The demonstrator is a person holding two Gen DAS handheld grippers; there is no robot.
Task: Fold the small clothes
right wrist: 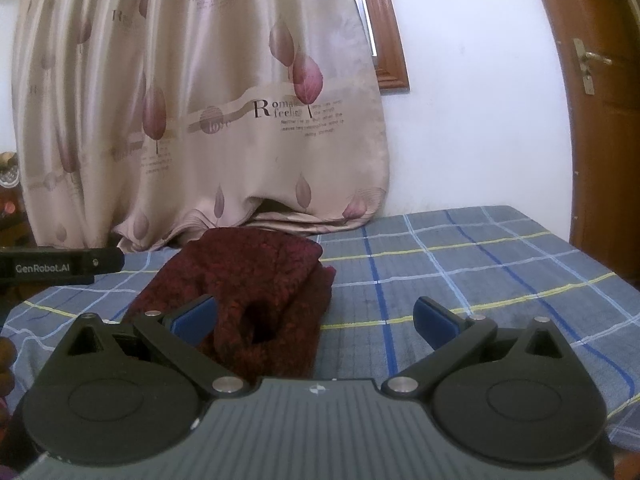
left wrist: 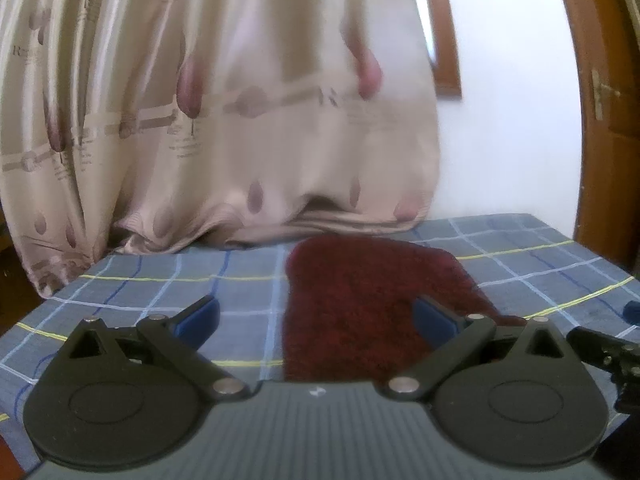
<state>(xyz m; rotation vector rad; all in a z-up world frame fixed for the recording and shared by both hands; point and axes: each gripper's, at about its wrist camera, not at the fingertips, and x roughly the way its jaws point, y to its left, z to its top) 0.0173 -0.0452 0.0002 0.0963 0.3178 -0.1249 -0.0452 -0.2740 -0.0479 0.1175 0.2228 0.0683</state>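
While maroon garment (right wrist: 256, 280) lies flat, both tools gape wide, empty.

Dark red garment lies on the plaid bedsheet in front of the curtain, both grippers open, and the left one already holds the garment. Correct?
Not quite. The left gripper holds nothing: the left wrist view shows its fingers spread wide apart. The garment on the bedsheet, the curtain and the open right gripper are as stated.

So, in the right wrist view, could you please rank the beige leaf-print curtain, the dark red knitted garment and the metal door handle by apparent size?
1. Beige leaf-print curtain, largest.
2. Dark red knitted garment.
3. Metal door handle, smallest, though it is also farthest away.
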